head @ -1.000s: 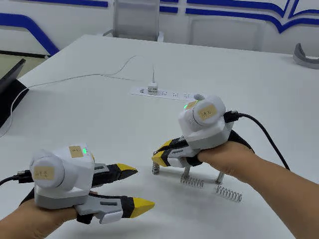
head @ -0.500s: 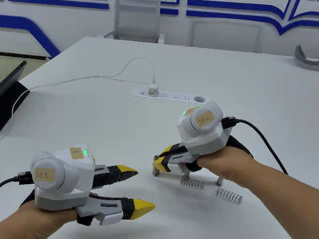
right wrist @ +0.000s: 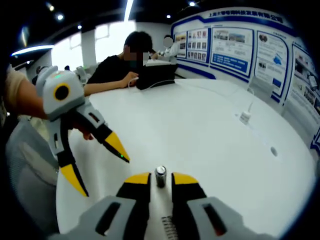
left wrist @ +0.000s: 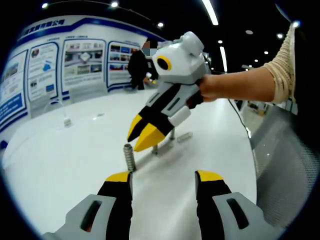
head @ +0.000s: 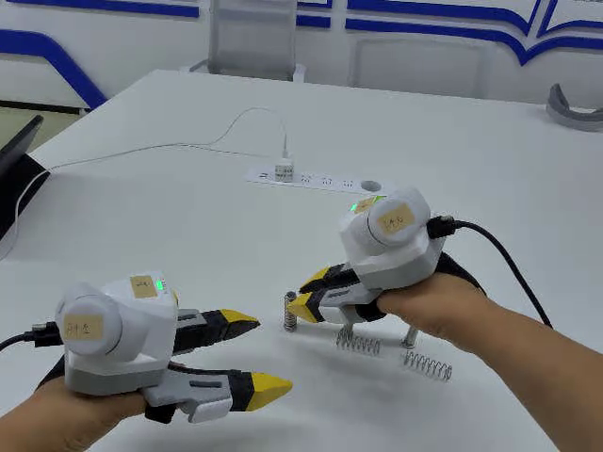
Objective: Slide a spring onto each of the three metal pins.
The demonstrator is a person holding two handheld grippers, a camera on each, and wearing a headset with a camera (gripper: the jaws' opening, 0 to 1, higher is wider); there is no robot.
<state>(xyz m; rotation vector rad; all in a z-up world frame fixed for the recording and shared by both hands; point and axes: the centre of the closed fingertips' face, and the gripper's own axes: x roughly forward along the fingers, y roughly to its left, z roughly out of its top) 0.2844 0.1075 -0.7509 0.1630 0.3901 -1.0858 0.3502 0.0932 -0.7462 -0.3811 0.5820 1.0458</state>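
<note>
now, we count one job done of three: the sprung pin [head: 290, 311] stands upright on the white surface [head: 188, 217] with its coil already round it, just ahead of the right gripper [head: 309, 299]. in the right gripper view its cap sits right off the tips. those jaws are drawn nearly together, with only a narrow slit between them and nothing in them that we can see.

the coming move, as we judge it, turns on the two loose springs. the nearer spring [head: 359, 345] and the farther spring [head: 429, 366] both lie flat, long axes running roughly side to side across the head view. each is just beside a bare pin: the middle pin [head: 347, 331] and the third pin [head: 411, 336]. both lie behind the right gripper's tips, under that hand, so it is the closer one, yet it would have to draw back toward them. a spring would also have to be tipped from lying to upright to meet a pin.

the left gripper [head: 256, 356] hovers well apart with its jaws spread wide and empty, pointing toward the pins.

as for writing, the paper labels [head: 394, 217] on both grippers carry handwriting too small to read. the power strip [head: 316, 178] shows no brand, and the wall panels [right wrist: 235, 50] are blurred.
</note>
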